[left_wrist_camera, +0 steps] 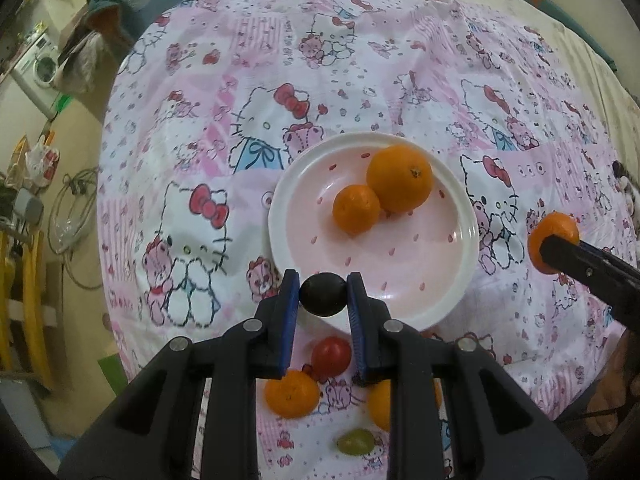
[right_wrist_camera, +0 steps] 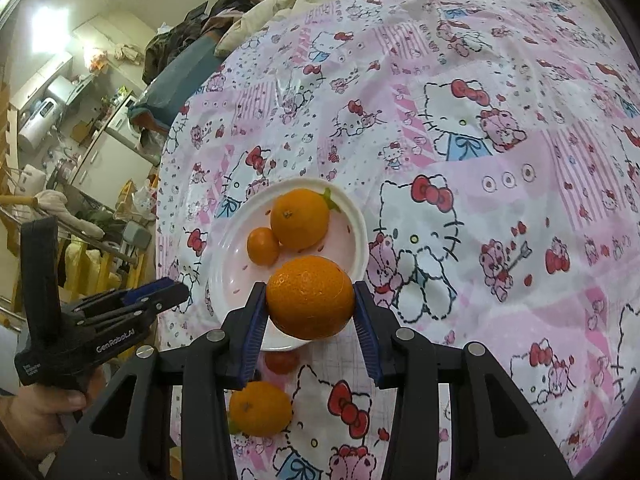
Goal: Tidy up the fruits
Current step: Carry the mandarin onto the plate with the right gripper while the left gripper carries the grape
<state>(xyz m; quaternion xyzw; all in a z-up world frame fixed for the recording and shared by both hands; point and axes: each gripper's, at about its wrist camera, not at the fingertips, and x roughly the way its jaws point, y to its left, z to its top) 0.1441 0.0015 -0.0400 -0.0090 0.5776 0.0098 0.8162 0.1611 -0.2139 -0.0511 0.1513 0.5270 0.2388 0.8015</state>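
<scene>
A pink and white plate lies on the Hello Kitty cloth and holds a large orange and a small orange. My left gripper is shut on a dark plum over the plate's near rim. My right gripper is shut on an orange just above the plate's near edge; it shows at the right of the left wrist view. Loose below lie a red tomato, an orange, another orange and a green grape.
The cloth covers a bed and ends at the left edge, where the floor drops away. A washing machine, yellow frames and bags stand on the far left. Bedding is piled at the back.
</scene>
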